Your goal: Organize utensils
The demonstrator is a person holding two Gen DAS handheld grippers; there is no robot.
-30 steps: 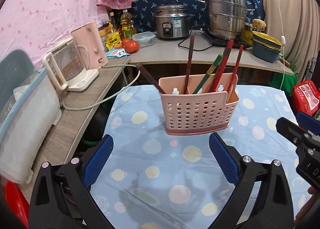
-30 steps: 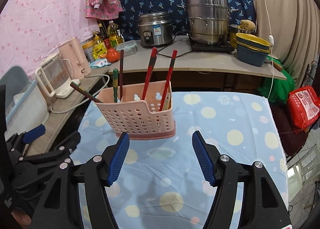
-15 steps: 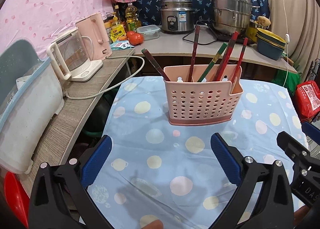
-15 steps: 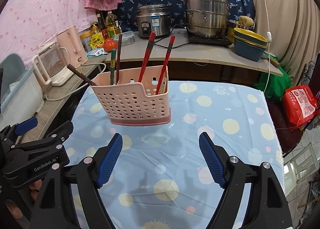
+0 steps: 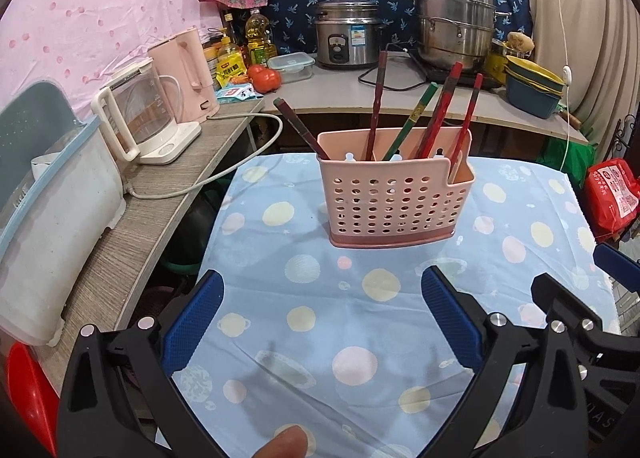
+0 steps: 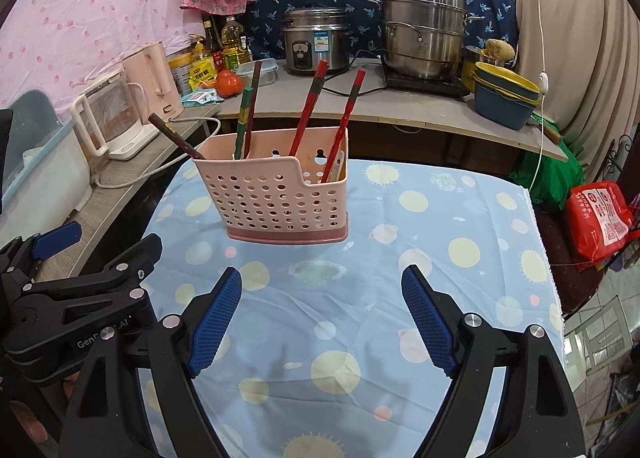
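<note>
Your right gripper [image 6: 322,314] hangs over the blue planet-print tablecloth [image 6: 460,217] with its jaws opening and nothing between them. Your left gripper [image 5: 322,314] is spread wide too, empty, just beside the right one. Ahead of both, well clear of the blue pads [image 6: 218,318], the pink perforated utensil holder [image 5: 394,197] stands upright on the cloth, chopsticks [image 5: 442,107] leaning out of it; one dark chopstick [image 5: 300,129] tilts toward the glass kettle [image 5: 138,113].

Perforated matt plastic caddy [image 5: 394,203]
</note>
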